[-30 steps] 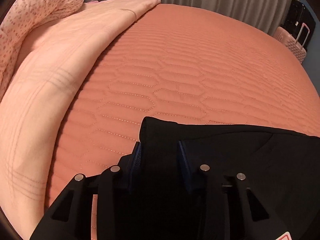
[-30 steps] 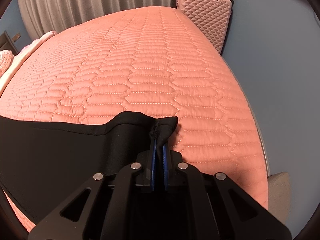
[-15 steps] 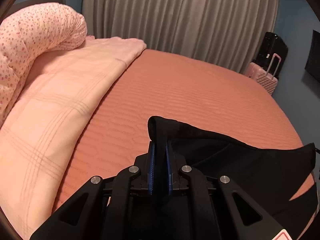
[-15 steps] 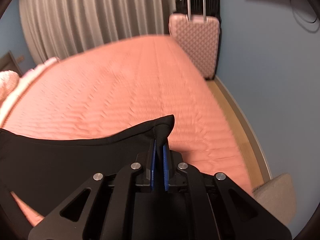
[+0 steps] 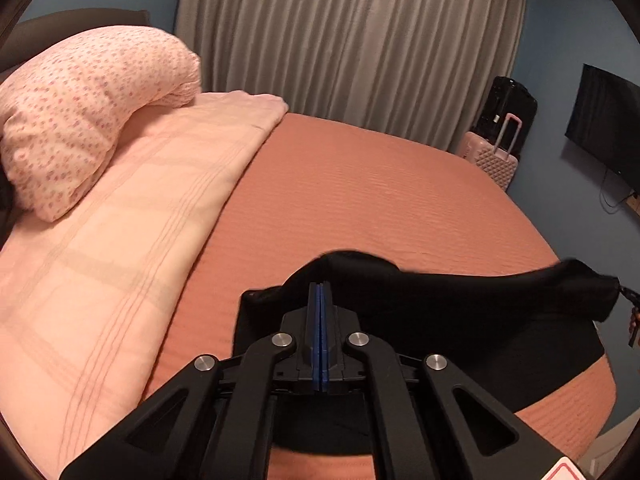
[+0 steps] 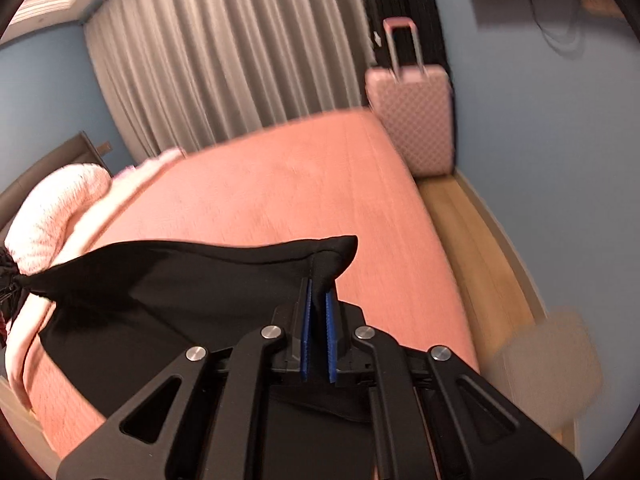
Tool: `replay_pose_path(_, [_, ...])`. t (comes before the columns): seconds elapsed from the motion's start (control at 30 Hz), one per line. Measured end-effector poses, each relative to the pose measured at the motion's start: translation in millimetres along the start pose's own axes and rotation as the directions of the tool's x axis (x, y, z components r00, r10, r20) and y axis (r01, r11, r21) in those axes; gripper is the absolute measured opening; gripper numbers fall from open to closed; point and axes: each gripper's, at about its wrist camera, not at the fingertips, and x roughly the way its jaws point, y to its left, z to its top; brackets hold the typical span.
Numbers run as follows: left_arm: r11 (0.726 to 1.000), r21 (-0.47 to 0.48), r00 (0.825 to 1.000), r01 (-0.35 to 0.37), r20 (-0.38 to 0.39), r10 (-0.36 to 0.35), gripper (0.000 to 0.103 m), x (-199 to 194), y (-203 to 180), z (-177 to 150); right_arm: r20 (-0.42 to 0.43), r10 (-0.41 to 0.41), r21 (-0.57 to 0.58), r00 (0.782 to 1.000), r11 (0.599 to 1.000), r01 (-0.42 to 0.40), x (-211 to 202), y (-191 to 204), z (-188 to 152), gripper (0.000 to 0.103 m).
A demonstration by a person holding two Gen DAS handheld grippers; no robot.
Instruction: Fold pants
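Observation:
Black pants point(image 5: 460, 304) hang stretched between my two grippers above the salmon quilted bed point(image 5: 360, 184). My left gripper point(image 5: 320, 290) is shut on one corner of the top edge, and the cloth bunches just past its blue pads. In the right wrist view my right gripper point(image 6: 316, 294) is shut on the other corner of the pants point(image 6: 180, 280), which peaks above the pads. The taut edge runs between the two grips. The lower part of the pants drapes down onto the bed point(image 6: 280, 192).
A pale pink blanket point(image 5: 132, 240) and a floral pillow point(image 5: 80, 112) cover the bed's left side. Grey curtains point(image 5: 352, 40) hang behind. A pink suitcase point(image 6: 412, 116) and a black one point(image 5: 508, 108) stand at the far corner. A wood floor strip point(image 6: 472, 240) runs beside the bed.
The left jaws, open around the cloth a second ago, have shut on it. Both grippers have risen and pulled back, lifting the pants' edge off the bed.

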Motion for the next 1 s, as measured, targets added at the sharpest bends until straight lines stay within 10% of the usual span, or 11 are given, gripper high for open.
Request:
replay_pose_path(0.2, [0.977,-0.088,0.974,-0.195,-0.135,0.183,0.0,3,54,-62,-0.229,-0.059,0.022,0.972,0.998,0.065,27,-25,-69,0.01])
replay_pose_path(0.33, [0.984,0.0,0.966,-0.178,-0.19,0.174,0.0,11,25,-75,-0.17,-0.182,0.063,0.968,0.979,0.195,4,-32,-70,0.021])
replay_pose_path(0.47, [0.992,0.013,0.964,-0.125,-0.235,0.124,0.041,16,-22,-91,-0.035,-0.224,0.096,0.974,0.969,0.227,-36,-14,-50,0.034])
replay_pose_path(0.67, [0.997,-0.036,0.96,-0.073,-0.273,0.06,0.05,37,-76,-137,0.015,-0.075,0.007,0.997,0.997,0.075,-53,63,-51,0.034])
replay_pose_path(1.0, [0.946,-0.321,0.977,-0.054,-0.215,-0.017,0.05,42,-35,-146,-0.08,0.06,-0.116,0.995,0.991,-0.07,-21,153,-73,0.034])
